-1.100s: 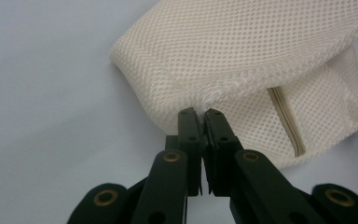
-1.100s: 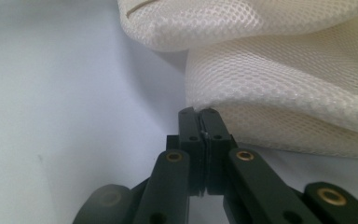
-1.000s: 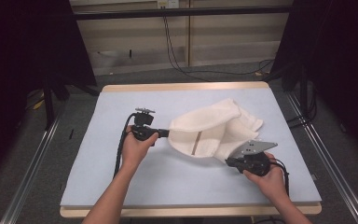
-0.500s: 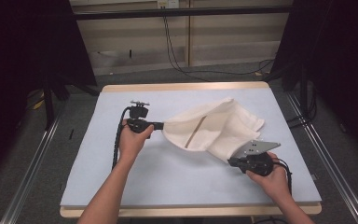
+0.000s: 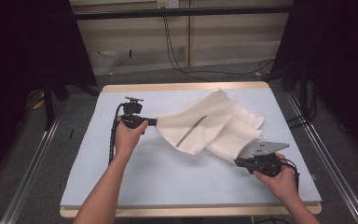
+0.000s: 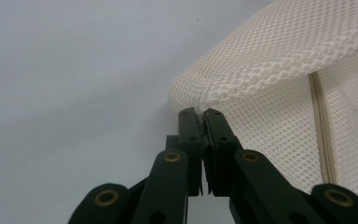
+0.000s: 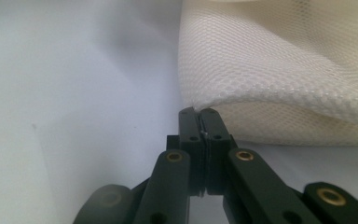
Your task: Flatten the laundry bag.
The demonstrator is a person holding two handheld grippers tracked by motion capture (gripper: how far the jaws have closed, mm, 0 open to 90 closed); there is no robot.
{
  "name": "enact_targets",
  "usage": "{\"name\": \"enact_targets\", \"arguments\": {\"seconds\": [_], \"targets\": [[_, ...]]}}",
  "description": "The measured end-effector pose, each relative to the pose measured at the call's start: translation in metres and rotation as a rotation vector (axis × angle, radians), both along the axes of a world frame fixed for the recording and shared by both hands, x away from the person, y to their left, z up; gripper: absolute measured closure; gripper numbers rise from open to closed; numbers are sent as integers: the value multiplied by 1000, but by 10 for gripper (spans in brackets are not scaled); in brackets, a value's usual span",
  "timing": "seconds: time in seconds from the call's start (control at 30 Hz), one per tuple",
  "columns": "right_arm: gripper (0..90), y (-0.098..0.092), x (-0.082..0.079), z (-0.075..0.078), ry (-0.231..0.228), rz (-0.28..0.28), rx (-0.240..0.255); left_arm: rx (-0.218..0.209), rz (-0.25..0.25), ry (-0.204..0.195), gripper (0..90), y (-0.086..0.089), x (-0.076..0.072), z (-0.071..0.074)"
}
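A cream mesh bag of fine honeycomb net, soft and folded, with one flat beige strip along it, lies across the middle of the pale blue desk. The left tongs are pinched closed on the bag's left corner. The right tongs are pinched closed on its near right edge.

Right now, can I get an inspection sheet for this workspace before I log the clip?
Surface: pale blue table top, wood-edged.
Job's things: white mesh bag, stretched between both grippers, partly lifted.
Clutter: nothing seen.
Grippers: left gripper shut on the bag's left corner; right gripper shut on its near right edge.
Cables: black cable trails from the left gripper; wall cables behind.
Surroundings: black curtains, grey floor, metal rails.
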State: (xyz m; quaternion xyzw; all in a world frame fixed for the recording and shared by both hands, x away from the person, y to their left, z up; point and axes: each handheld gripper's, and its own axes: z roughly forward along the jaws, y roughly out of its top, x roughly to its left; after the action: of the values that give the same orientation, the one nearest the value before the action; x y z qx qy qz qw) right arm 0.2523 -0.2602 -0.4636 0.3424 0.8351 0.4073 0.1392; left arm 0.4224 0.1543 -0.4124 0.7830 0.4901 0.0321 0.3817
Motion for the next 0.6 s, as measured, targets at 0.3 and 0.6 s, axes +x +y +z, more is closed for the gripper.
{"name": "enact_targets", "arguments": {"seconds": [0.3, 0.6], "targets": [[892, -1, 0, -1, -4, -1, 2, -3, 27, 11, 869, 5, 10, -7], [891, -4, 0, -2, -2, -12, -1, 10, 50, 22, 867, 13, 19, -14]]}}
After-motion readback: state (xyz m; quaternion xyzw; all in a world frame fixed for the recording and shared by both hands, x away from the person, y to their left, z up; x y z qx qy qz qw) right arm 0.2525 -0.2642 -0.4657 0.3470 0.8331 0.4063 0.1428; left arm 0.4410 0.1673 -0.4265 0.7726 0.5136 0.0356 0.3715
